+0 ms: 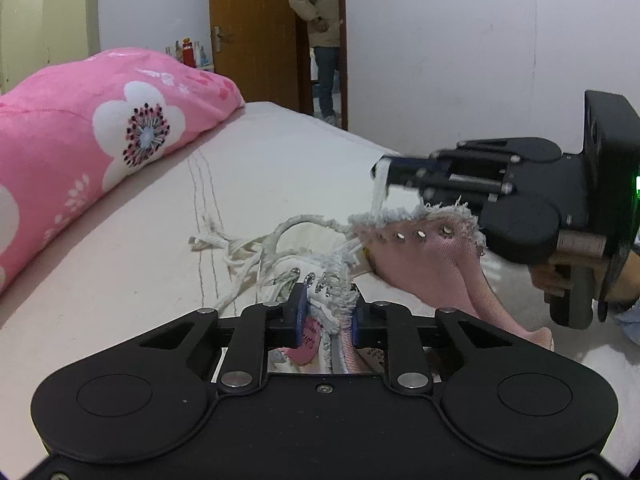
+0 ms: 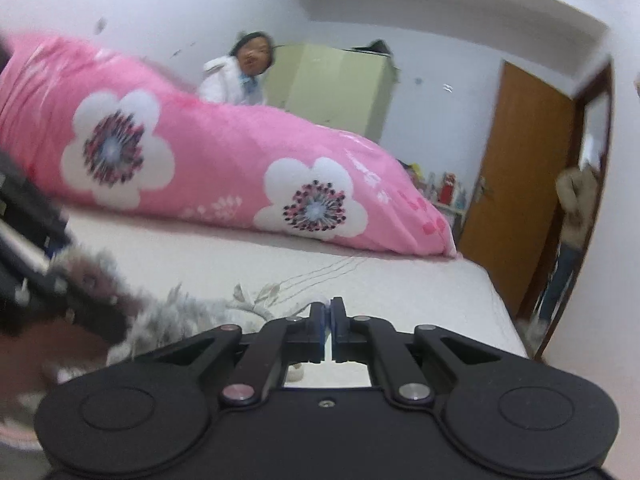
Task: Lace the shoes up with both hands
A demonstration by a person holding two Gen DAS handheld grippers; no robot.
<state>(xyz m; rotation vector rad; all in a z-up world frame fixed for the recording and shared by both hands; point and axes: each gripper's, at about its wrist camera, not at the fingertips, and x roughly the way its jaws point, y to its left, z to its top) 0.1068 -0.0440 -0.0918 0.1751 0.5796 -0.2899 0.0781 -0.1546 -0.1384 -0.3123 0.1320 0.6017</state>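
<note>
Two hand-held grippers work over a pink shoe (image 1: 416, 268) lying on a bed (image 1: 280, 152) with a pale cover. Much of the shoe is hidden: its near end is covered by the left hand-held gripper (image 1: 328, 316), and in the right wrist view it shows only as a blurred dark mass at the left edge. The left hand-held gripper is clenched on the shoe's frayed eyelet flap, blue pads pressing the fabric from both sides. The right hand-held gripper (image 1: 384, 176) reaches in from the right, above the shoe's frayed upper edge, and pinches a white lace (image 1: 378, 194) that hangs from its tip down to the eyelets; in its own view the pads stand almost together with only a thin sliver between them. Loose frayed lace ends (image 1: 240, 248) trail over the bed to the left of the shoe. A pink flowered quilt (image 1: 100, 136) lies along the far side. Behind it stand a pale green wardrobe (image 2: 332, 84) and a brown door (image 1: 252, 32), where a person (image 1: 324, 40) is partly cut off by the frame. Another person (image 2: 236, 76) is blurred behind the quilt.
</note>
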